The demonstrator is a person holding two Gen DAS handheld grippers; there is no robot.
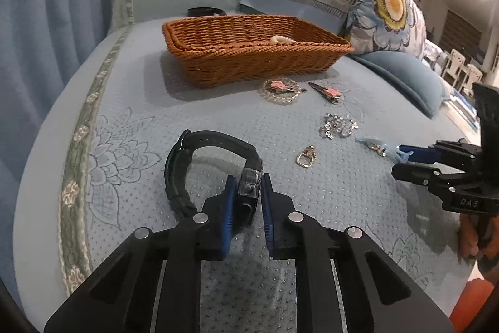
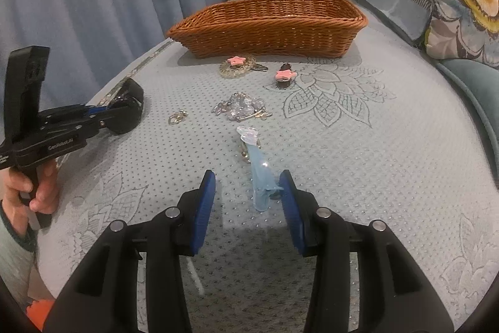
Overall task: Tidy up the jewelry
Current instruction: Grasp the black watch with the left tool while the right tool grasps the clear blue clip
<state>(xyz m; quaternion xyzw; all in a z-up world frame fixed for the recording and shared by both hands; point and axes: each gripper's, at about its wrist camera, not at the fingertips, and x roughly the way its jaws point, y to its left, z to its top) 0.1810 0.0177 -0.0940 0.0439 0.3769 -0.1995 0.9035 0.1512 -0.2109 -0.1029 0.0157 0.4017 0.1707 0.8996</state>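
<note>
Blue quilted bedspread, wicker basket

Basket: woven wicker, brown, ribbed, faint sheen. Bedspread: quilted cloth, matt, dotted texture. Watch: black strap, leather-like, slightly glossy. Clasp: shiny gold-toned metal. Crystal cluster: clear, glittery. Hand-held gripper pads: blue, ridged, rubbery; frame matt black plastic.
</note>
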